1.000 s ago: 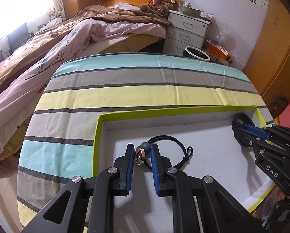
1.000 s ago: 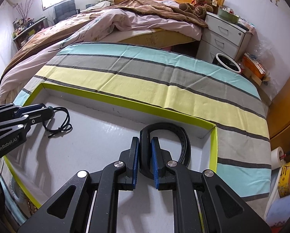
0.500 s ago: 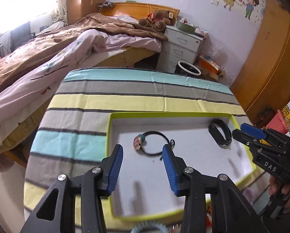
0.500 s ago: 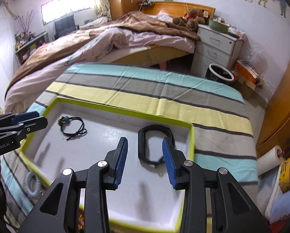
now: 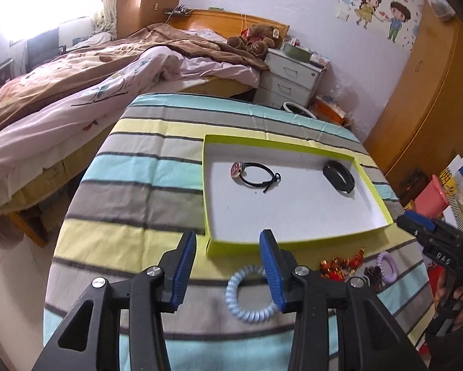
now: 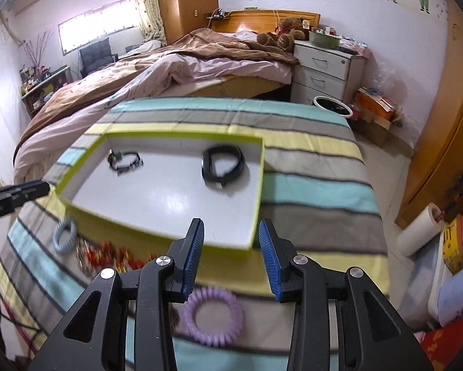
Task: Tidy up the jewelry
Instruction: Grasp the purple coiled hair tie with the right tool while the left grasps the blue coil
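Note:
A white tray with a green rim (image 5: pixel 293 242) (image 6: pixel 157 228) lies on the striped cloth. In it lie a black cord bracelet with a round charm (image 5: pixel 256 174) (image 6: pixel 124 160) and a black band (image 5: pixel 338 175) (image 6: pixel 222 167). My left gripper (image 5: pixel 228 266) is open and empty above a pale blue spiral hair tie (image 5: pixel 250 292) (image 6: pixel 64 236). My right gripper (image 6: pixel 231 256) is open and empty above a purple spiral hair tie (image 6: pixel 213 317) (image 5: pixel 387 266). Red and gold trinkets (image 5: pixel 339 266) (image 6: pixel 107 255) lie between the ties.
The striped cloth covers a table (image 5: pixel 132 185) beside a bed (image 5: pixel 76 86). A white nightstand (image 6: pixel 321 68) and a bin (image 6: pixel 332 105) stand behind. A wooden wardrobe (image 5: pixel 426 92) is on the right. A paper roll (image 6: pixel 420 230) lies on the floor.
Both grippers let go of the pieces in the tray, opened and pulled back toward the near edge. The hair ties and trinkets in front of the tray have come into view.

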